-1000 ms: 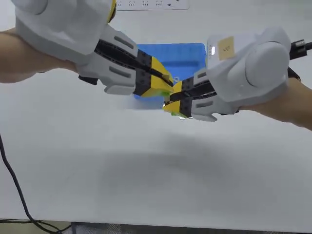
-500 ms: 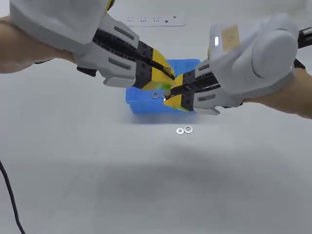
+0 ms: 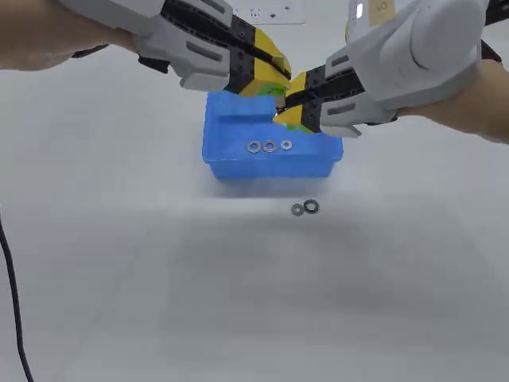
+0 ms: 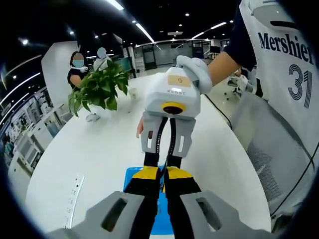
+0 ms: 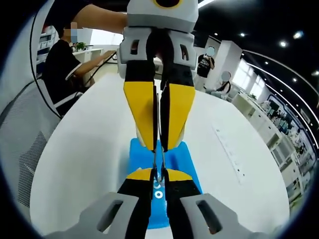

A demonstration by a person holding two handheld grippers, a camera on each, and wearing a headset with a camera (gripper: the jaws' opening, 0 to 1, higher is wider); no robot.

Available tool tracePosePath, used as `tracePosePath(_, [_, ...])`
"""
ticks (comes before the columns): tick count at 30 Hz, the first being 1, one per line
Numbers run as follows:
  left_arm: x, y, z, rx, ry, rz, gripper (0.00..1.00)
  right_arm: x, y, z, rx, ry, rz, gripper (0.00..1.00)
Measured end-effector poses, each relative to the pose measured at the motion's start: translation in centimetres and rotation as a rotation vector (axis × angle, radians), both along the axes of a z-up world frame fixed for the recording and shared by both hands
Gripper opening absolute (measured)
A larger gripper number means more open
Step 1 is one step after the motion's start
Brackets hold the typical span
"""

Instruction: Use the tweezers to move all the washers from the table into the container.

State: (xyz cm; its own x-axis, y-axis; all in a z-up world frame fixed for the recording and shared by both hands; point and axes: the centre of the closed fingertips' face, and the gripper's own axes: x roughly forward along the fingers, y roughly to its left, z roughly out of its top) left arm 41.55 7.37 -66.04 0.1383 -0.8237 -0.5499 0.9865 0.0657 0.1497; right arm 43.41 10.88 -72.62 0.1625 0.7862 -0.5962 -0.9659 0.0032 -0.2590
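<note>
Nearest, two washers (image 3: 311,207) lie side by side on the table (image 3: 238,302), just short of the blue container (image 3: 270,168), where three washers (image 3: 269,146) already sit in a row. Above its far side the left claw (image 3: 272,79) and right claw (image 3: 291,110) meet tip to tip, both seemingly closed on the thin tweezers (image 5: 158,167). Two transfers likely remain.

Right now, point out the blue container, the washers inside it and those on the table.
blue container (image 3: 238,165), head view, front wall.
washers in container (image 3: 269,146), head view, middle of three.
washers on table (image 3: 311,207), head view, right of two.
</note>
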Motion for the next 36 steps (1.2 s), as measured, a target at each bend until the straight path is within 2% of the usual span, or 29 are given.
tracePosePath(8, [1.7, 0.0, -3.0, 0.025, 0.021, -0.014, 0.07, 1.8, 0.1, -3.4, -0.027, 0.039, -0.008, 0.09])
tracePosePath(14, [3.0, 0.0, -4.7, 0.026, 0.054, -0.007, 0.07, 2.6, 0.1, -4.9, -0.035, 0.076, -0.041, 0.09])
tracePosePath(19, [3.4, 0.1, -5.6, 0.025, 0.076, -0.010, 0.07, 2.9, 0.1, -5.9, -0.038, 0.097, -0.056, 0.09])
tracePosePath(24, [3.5, 0.3, -6.4, 0.033, 0.097, -0.012, 0.07, 2.8, 0.2, -6.7, -0.044, 0.118, -0.052, 0.09])
tracePosePath(28, [3.8, 0.3, -6.3, 0.019, 0.111, 0.003, 0.07, 2.9, 0.2, -6.4, -0.028, 0.132, -0.061, 0.09])
tracePosePath(36, [3.5, 0.1, -6.3, 0.027, 0.109, -0.006, 0.07, 2.6, 0.1, -6.3, -0.038, 0.113, -0.055, 0.10])
